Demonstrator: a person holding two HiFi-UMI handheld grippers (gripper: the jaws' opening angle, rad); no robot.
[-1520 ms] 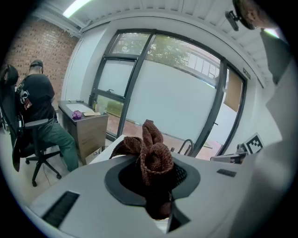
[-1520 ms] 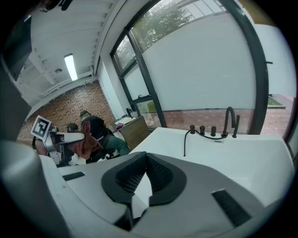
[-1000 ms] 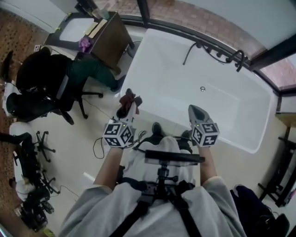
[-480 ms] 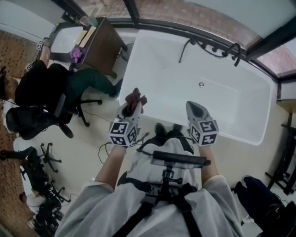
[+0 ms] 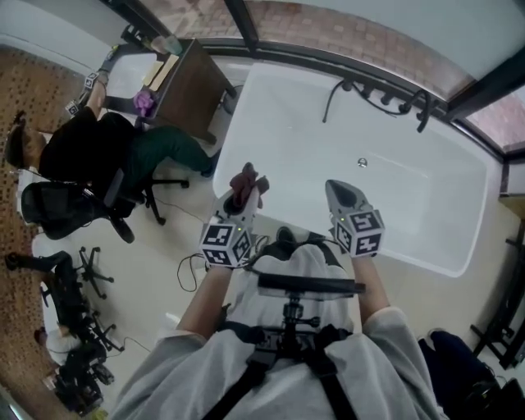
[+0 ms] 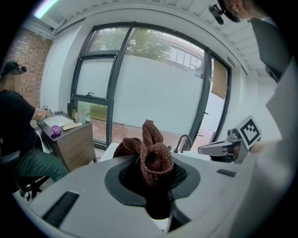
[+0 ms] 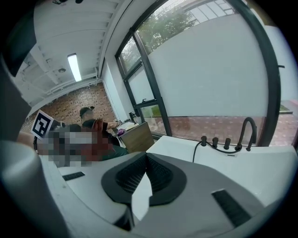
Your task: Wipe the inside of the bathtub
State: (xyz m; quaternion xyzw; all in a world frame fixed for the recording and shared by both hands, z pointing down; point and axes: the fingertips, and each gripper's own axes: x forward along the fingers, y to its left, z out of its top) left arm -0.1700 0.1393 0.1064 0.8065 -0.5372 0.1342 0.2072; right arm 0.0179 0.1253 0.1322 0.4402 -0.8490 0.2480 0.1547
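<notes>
The white bathtub (image 5: 287, 115) lies ahead in the head view, with a black tap and hand-shower fittings (image 5: 385, 98) on its far rim and a drain (image 5: 362, 162) in its floor. My left gripper (image 5: 244, 190) is shut on a dark red-brown cloth (image 5: 245, 179) and hangs over the tub's near left rim. In the left gripper view the cloth (image 6: 150, 155) bulges up out of the jaws. My right gripper (image 5: 339, 190) is shut with nothing in it, above the near rim. The tap (image 7: 247, 132) shows in the right gripper view.
A person in black (image 5: 78, 148) sits on an office chair at the left beside a brown cabinet (image 5: 184, 82). Cables (image 5: 190, 267) lie on the floor near my feet. Tripod legs (image 5: 70, 303) stand at the far left. A window frame (image 5: 246, 25) runs behind the tub.
Both grippers have stayed over the tub's near rim, the left one shifting slightly right with the cloth. The view has shifted a little.
</notes>
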